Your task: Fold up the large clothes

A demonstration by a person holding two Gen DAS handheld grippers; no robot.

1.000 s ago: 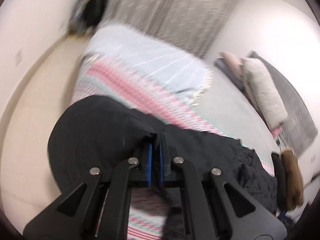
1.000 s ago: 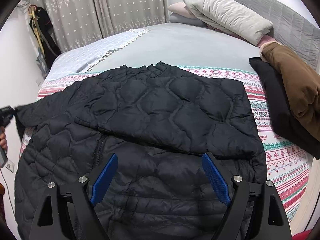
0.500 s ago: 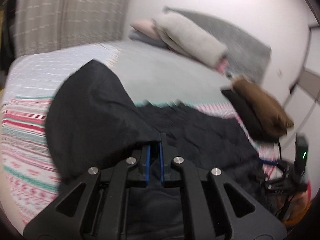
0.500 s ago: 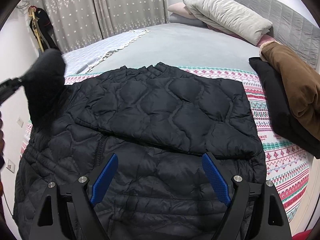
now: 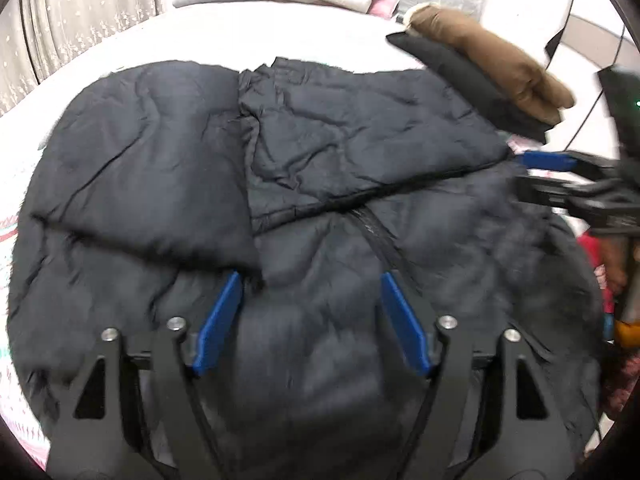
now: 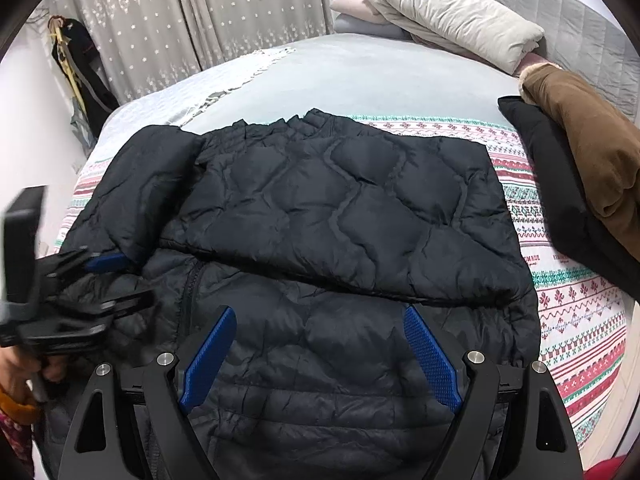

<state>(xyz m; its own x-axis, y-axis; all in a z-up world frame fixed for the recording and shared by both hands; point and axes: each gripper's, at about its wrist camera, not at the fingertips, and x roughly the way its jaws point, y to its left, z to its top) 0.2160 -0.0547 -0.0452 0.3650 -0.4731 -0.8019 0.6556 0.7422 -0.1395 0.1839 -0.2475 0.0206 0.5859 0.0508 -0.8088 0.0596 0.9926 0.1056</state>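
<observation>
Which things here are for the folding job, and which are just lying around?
For the job:
- black quilted jacket, both sleeves laid across its front
- left hand-held gripper, jaws just opened, nothing between them
- right hand-held gripper, open above the jacket

Just lying about:
- brown coat
- folded black garment under it
- pillows
- patterned blanket

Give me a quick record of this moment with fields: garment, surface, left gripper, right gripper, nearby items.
garment: black quilted jacket, spread flat, both sleeves folded in over the front
surface: bed with a patterned blanket
left gripper: jaws have just been opening; nothing between them now, the sleeve lies released on the jacket
right gripper: open, empty, over the jacket's lower part
nearby items: folded brown garment on a black one at the right; pillows at the head
</observation>
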